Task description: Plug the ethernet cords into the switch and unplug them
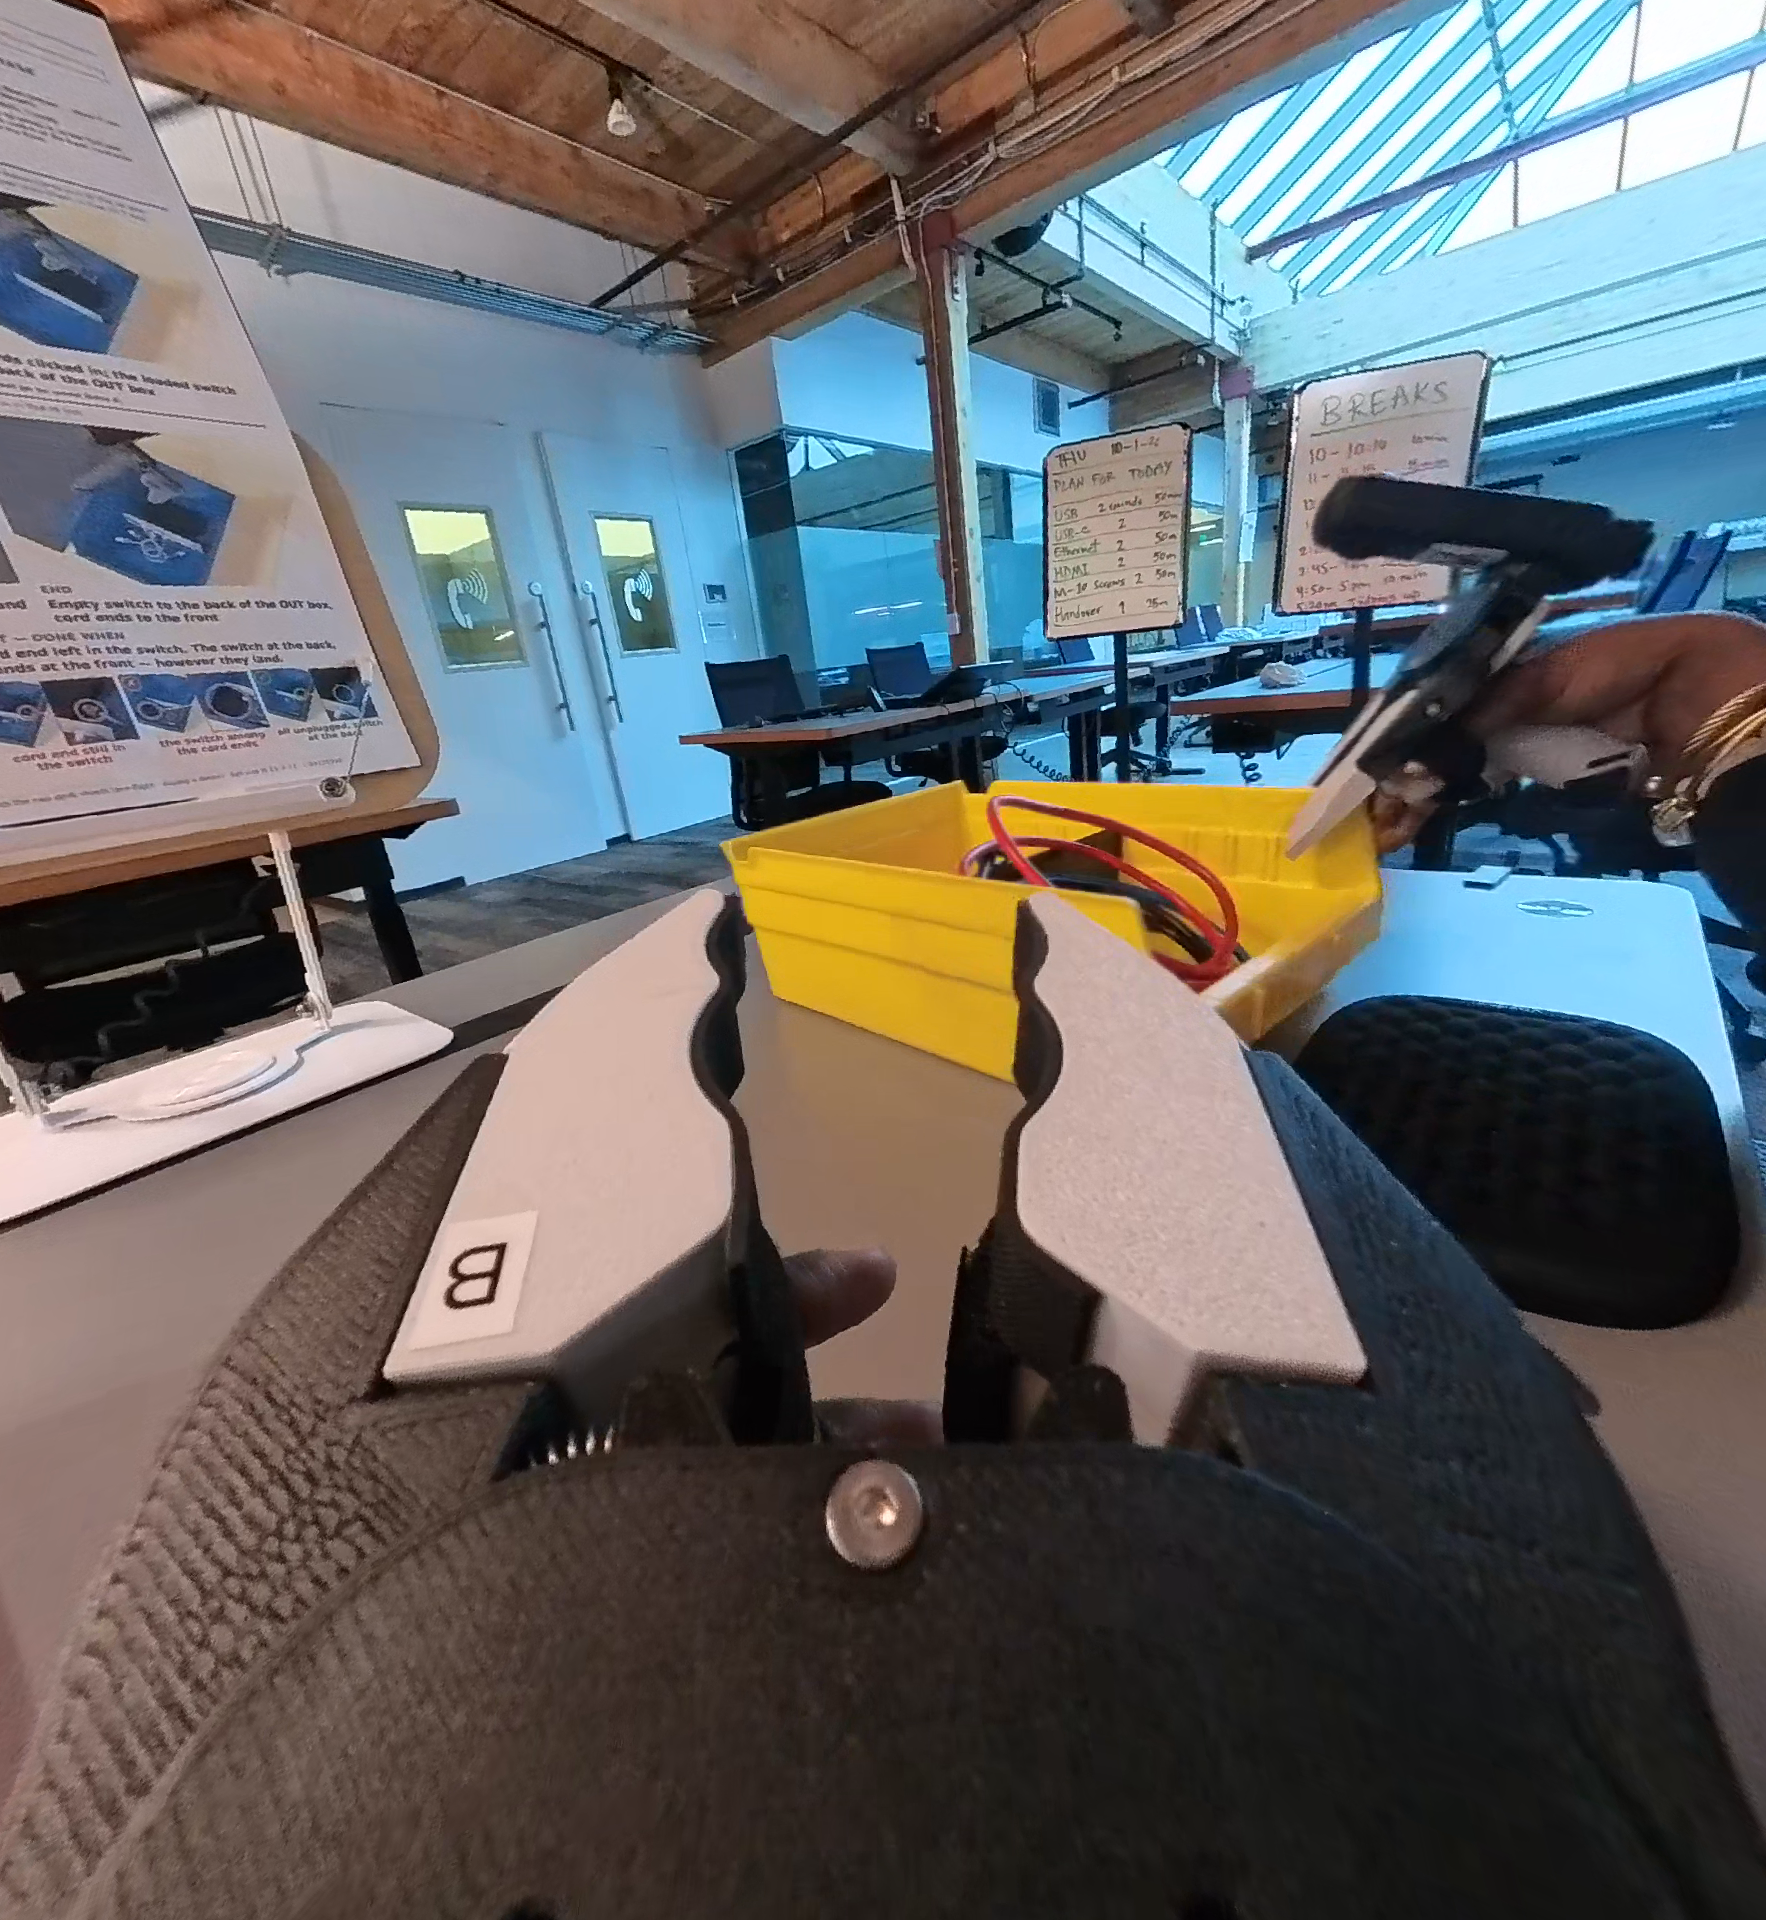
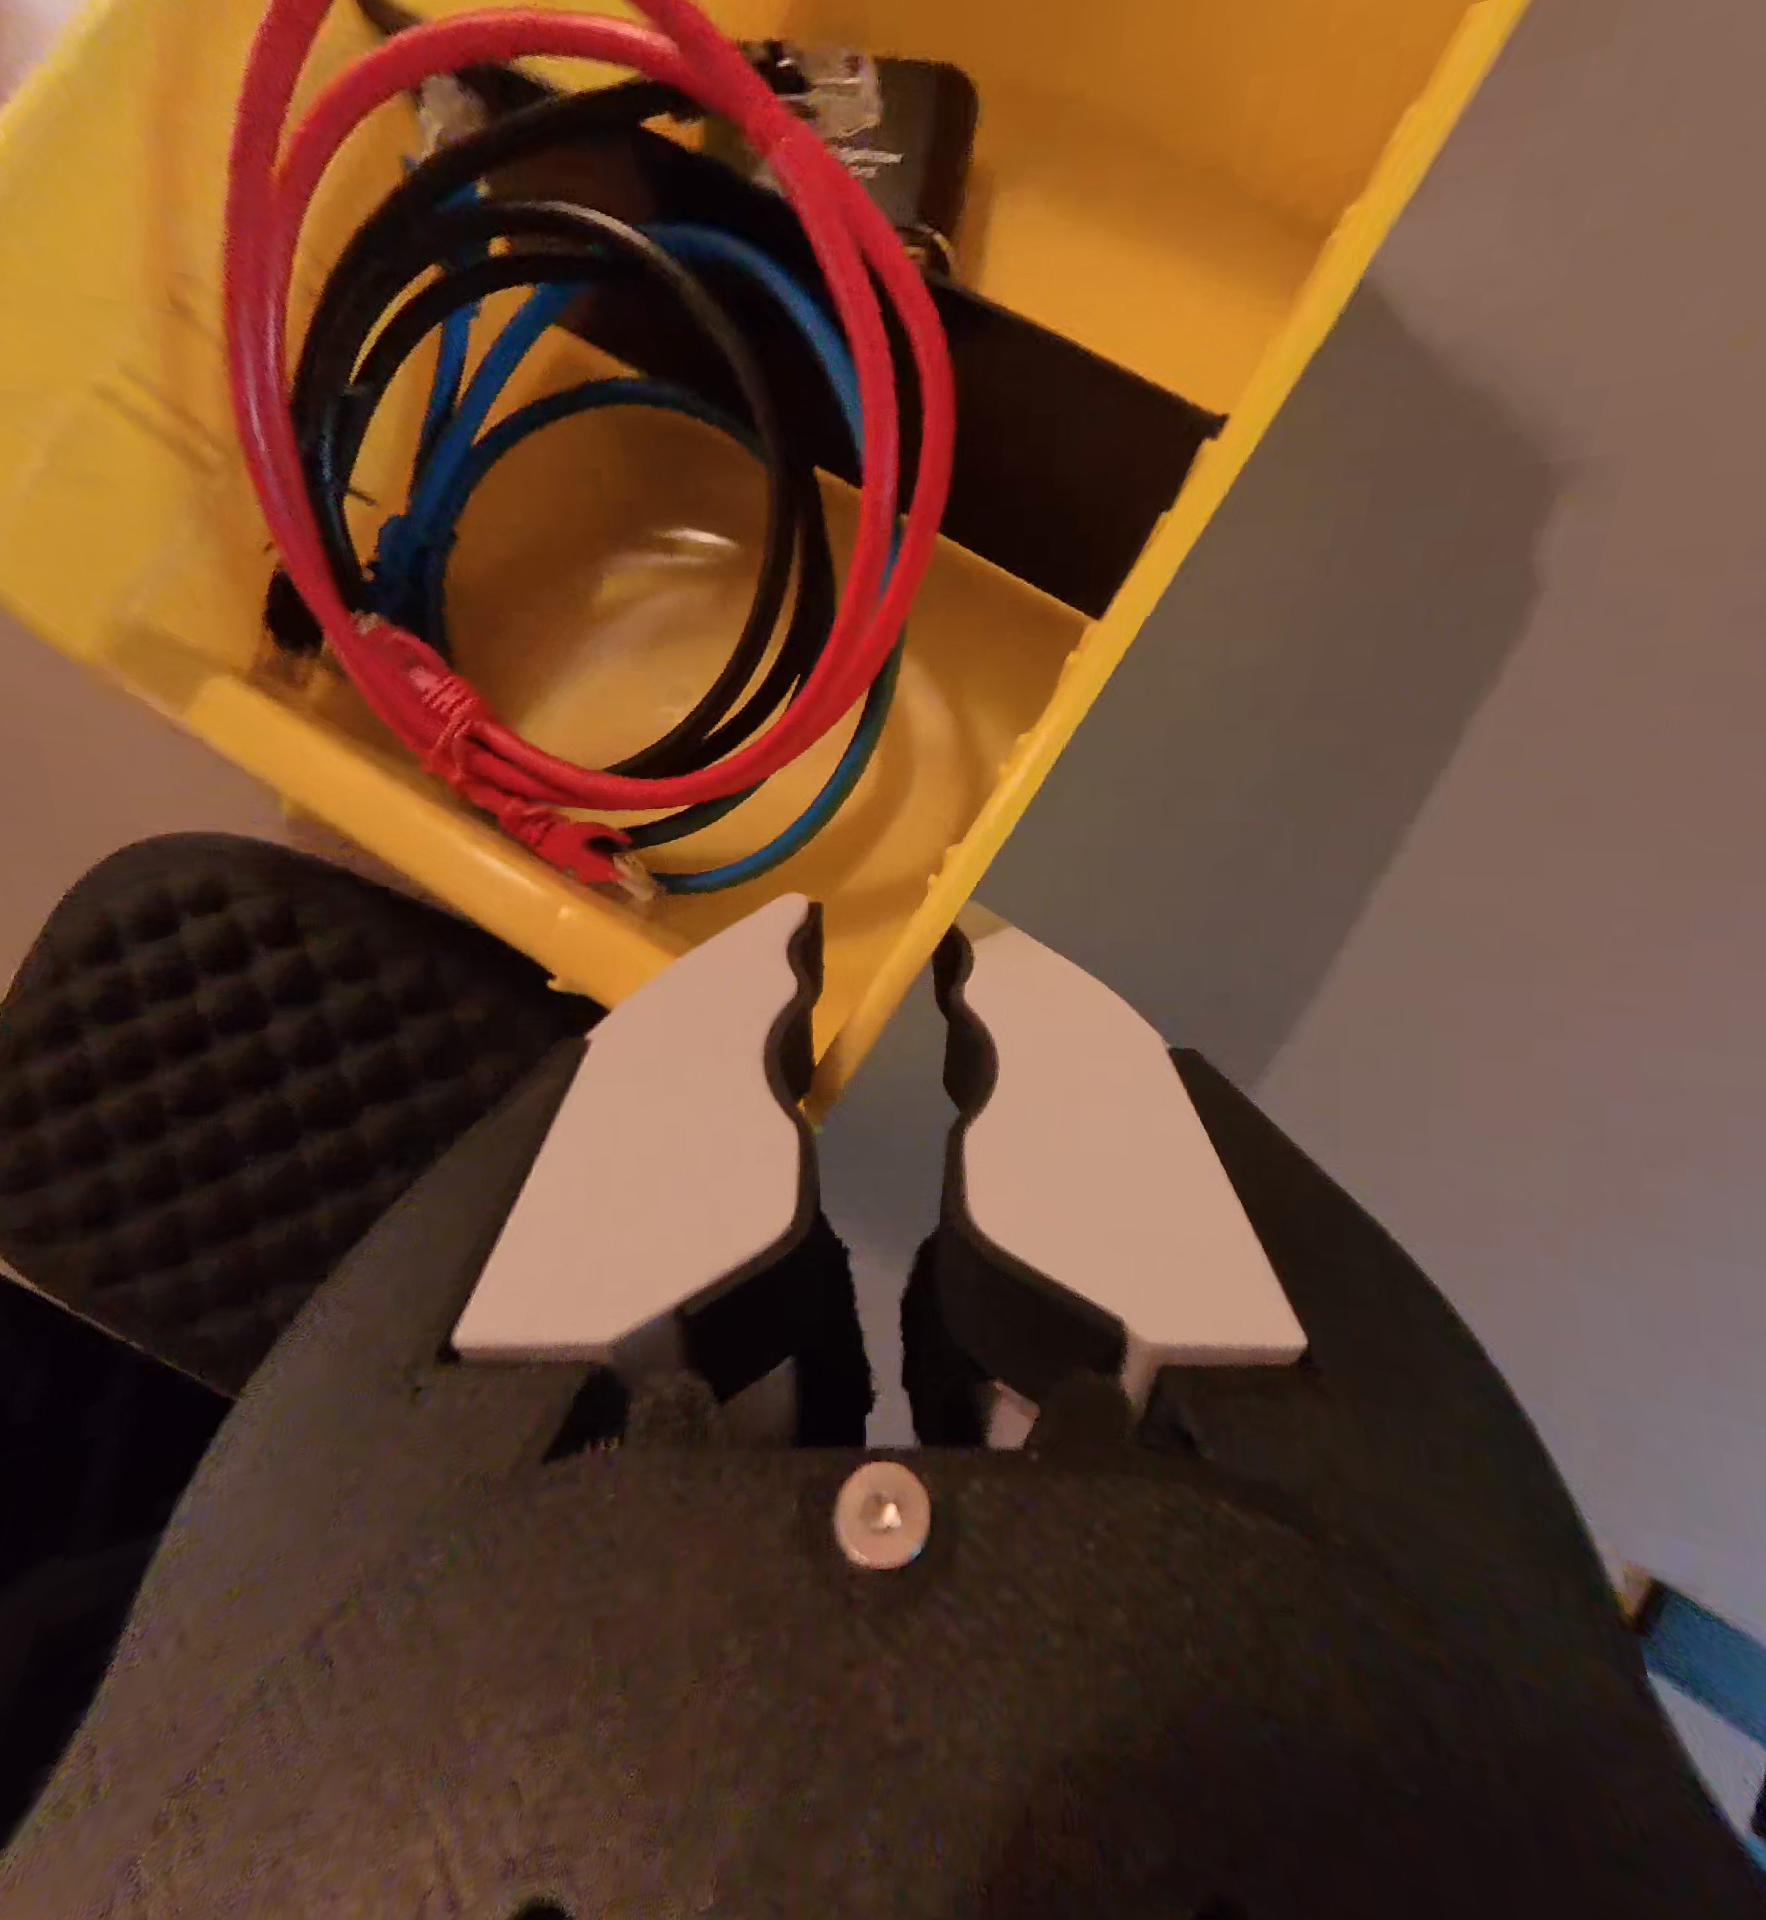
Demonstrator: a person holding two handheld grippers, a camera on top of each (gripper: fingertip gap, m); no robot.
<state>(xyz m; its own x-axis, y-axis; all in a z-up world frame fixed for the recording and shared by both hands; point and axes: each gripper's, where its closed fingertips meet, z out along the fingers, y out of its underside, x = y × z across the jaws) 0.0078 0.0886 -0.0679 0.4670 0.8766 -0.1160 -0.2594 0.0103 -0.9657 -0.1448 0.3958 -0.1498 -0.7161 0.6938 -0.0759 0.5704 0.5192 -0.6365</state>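
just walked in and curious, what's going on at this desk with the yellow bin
A person holds a gripper in each hand. The right gripper hovers open over the yellow bin, where red, black and blue cords lie coiled by a black switch. The left gripper waits open, empty, short of the bin.

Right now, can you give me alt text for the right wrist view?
The right hand-held gripper, open and empty, hovers at the corner of a yellow plastic bin holding coiled red, black and blue ethernet cords, with a black switch at the bin's far end. The bin sits on a grey table.
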